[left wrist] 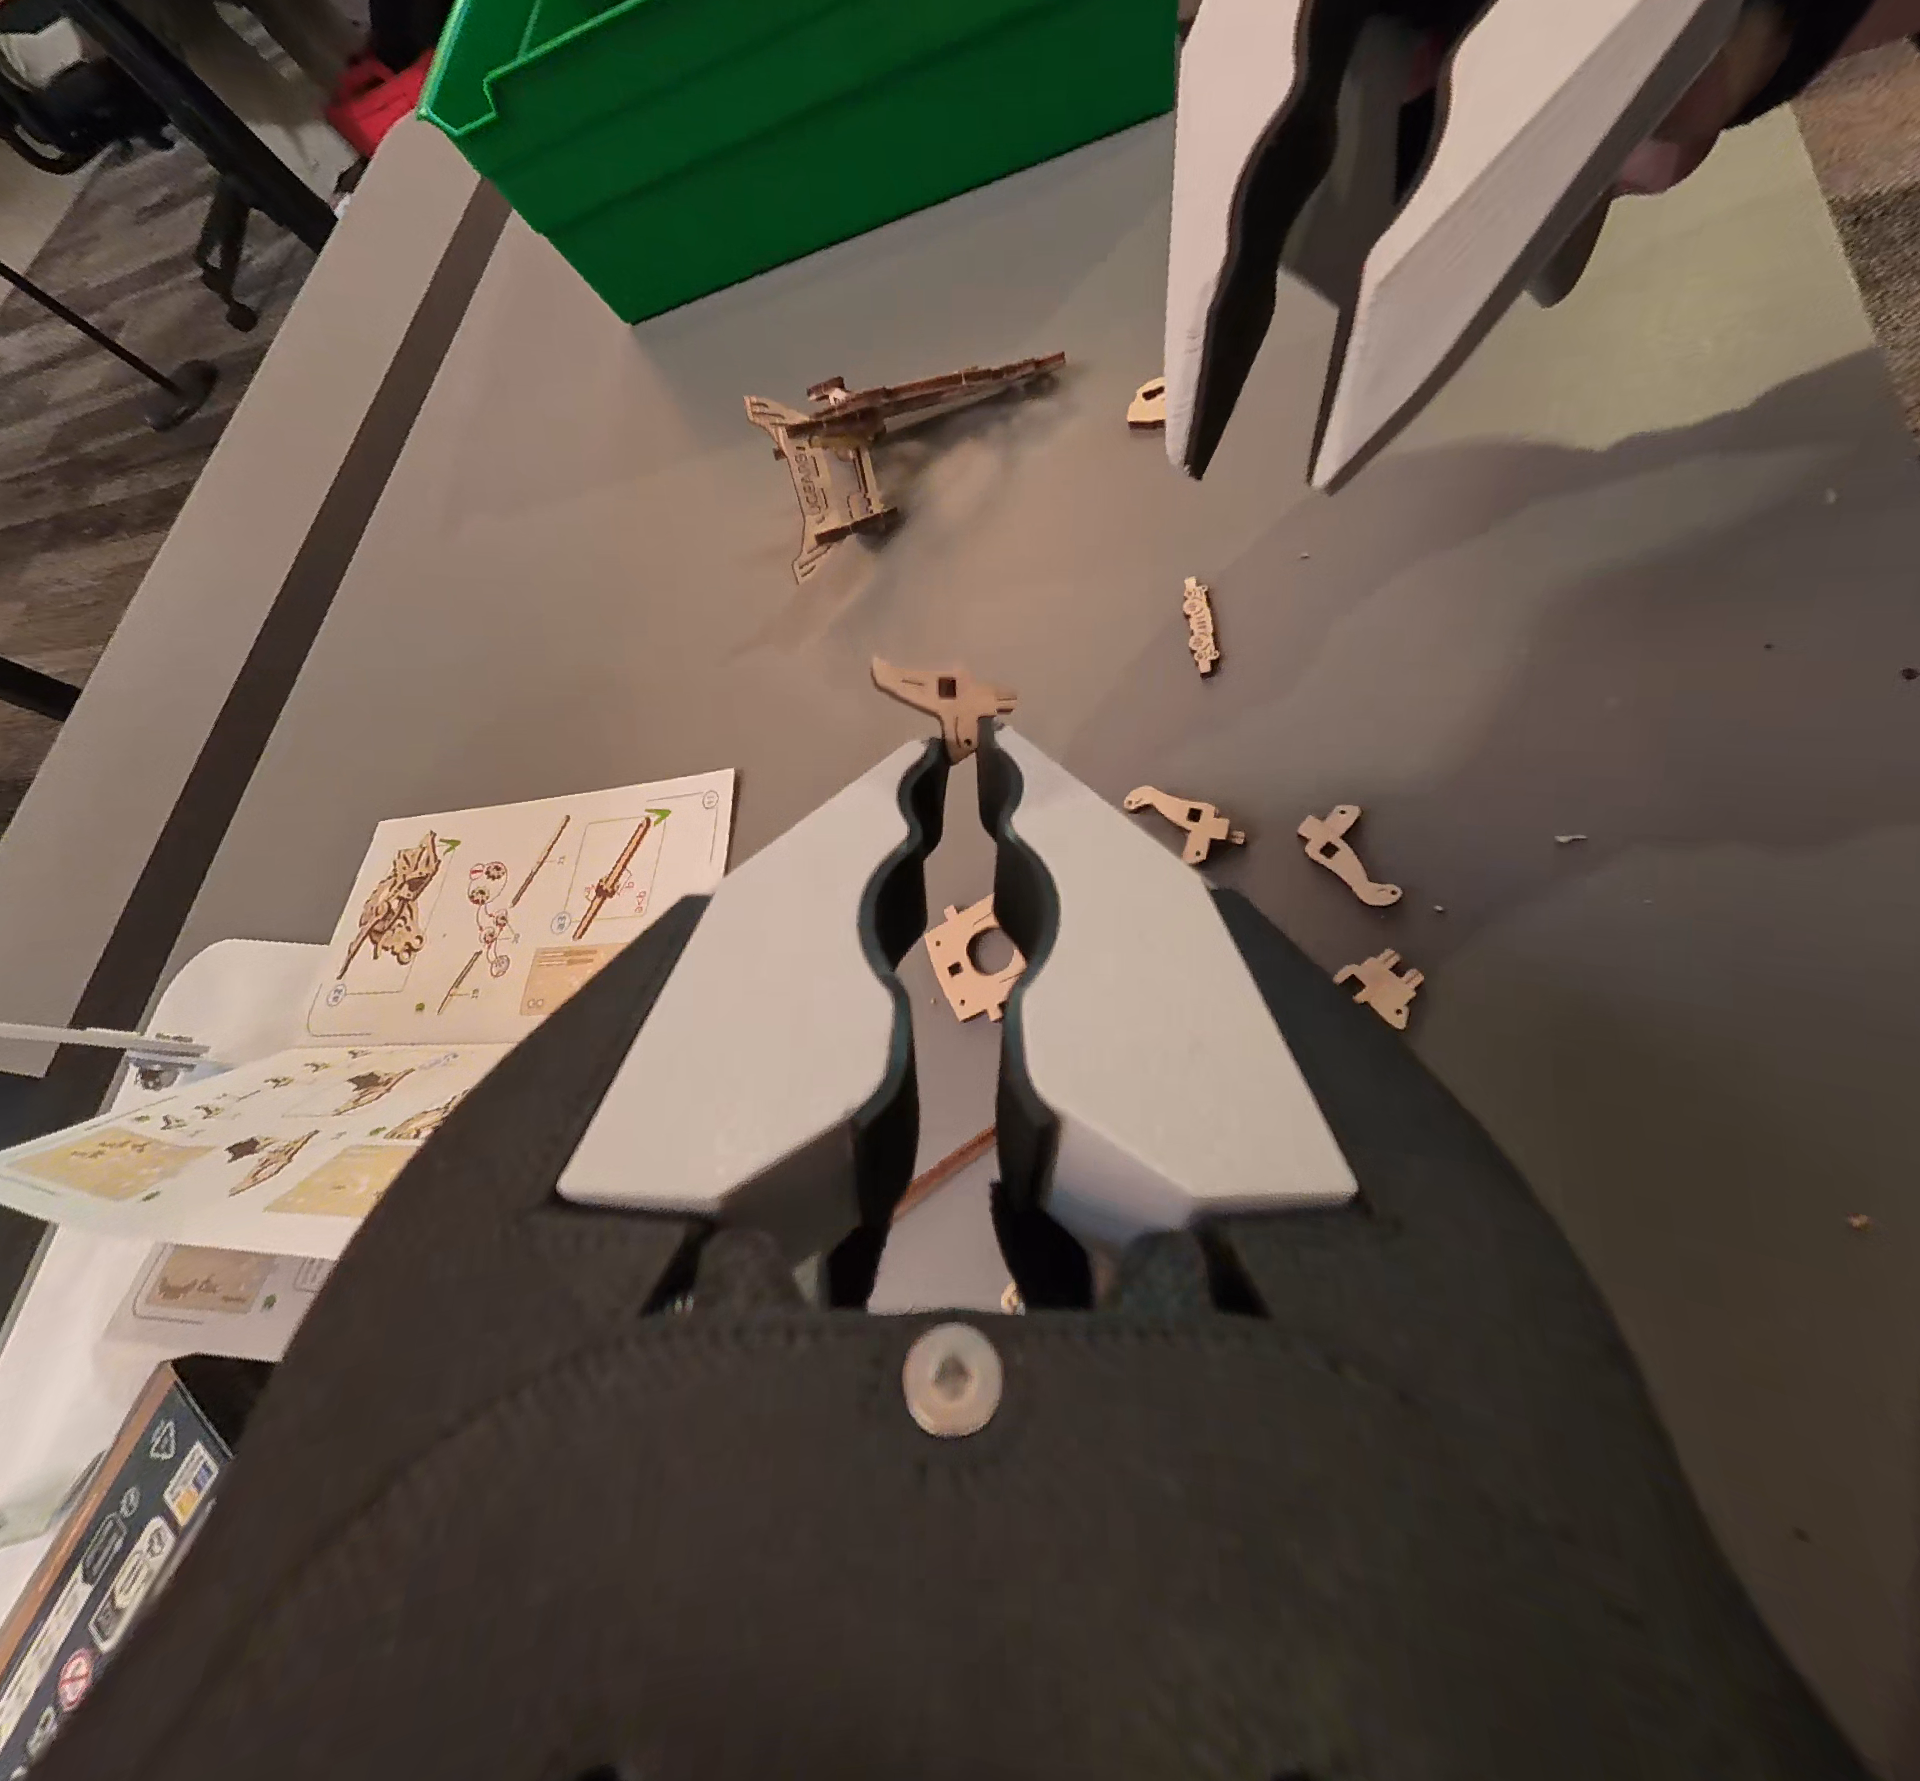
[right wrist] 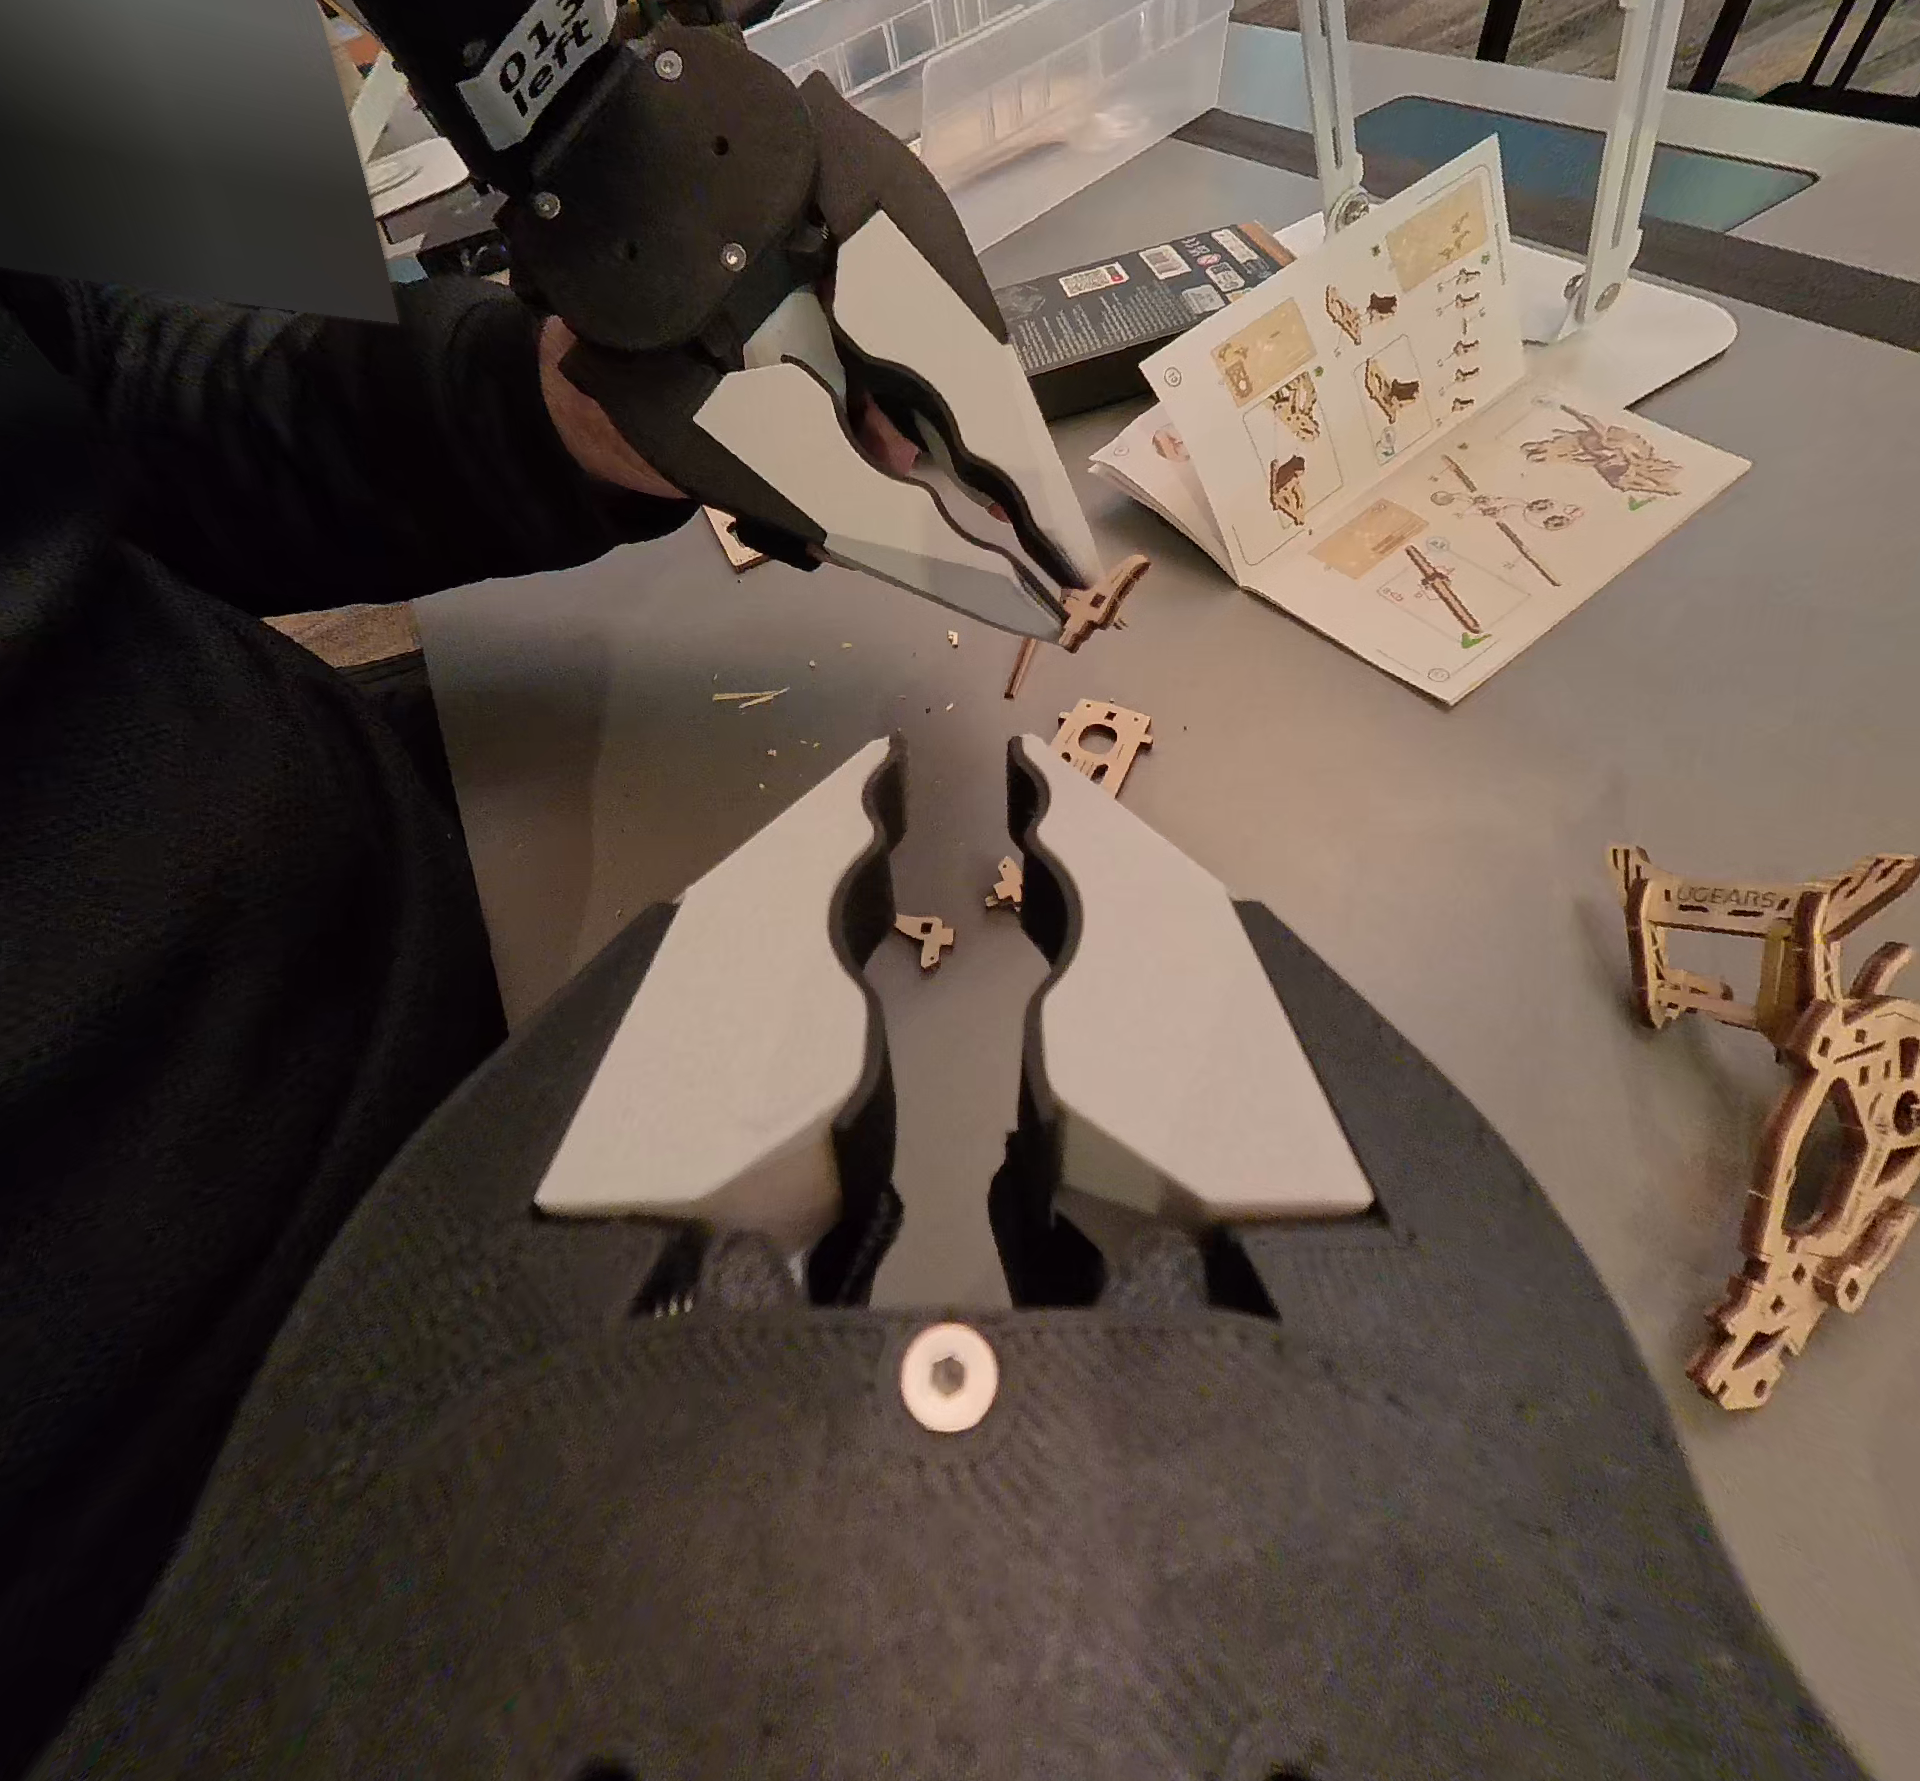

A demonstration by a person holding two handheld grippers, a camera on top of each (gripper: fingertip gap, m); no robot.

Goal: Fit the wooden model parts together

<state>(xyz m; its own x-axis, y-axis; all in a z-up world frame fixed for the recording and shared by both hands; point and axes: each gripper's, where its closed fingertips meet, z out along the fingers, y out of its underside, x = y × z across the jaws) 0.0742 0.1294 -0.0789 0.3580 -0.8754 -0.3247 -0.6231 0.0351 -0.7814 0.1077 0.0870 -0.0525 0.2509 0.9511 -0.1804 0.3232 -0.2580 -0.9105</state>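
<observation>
My left gripper point(left wrist: 964, 744) is shut on a small flat wooden part point(left wrist: 943, 689) and holds it above the grey table point(left wrist: 1558, 692); it also shows in the right wrist view point(right wrist: 1062, 611) with the part point(right wrist: 1103, 601) at its tips. My right gripper point(right wrist: 954, 749) is open and empty above the table; in the left wrist view it hangs at the upper right point(left wrist: 1257, 469). A half-built wooden model point(left wrist: 862, 443) stands farther back, also at the right edge of the right wrist view point(right wrist: 1808, 1108). Several loose wooden pieces lie around, such as a square plate with a hole point(left wrist: 975, 962) point(right wrist: 1101, 739).
A green bin point(left wrist: 810, 90) stands at the table's far end. An open instruction booklet point(left wrist: 520, 900) point(right wrist: 1455, 484) lies near a white stand point(right wrist: 1621, 277), a dark box point(right wrist: 1143, 297) and a clear bin point(right wrist: 1039, 48). A person's dark sleeve point(right wrist: 208, 692) is at left. My right fingertips sit around 6 cm from my left ones.
</observation>
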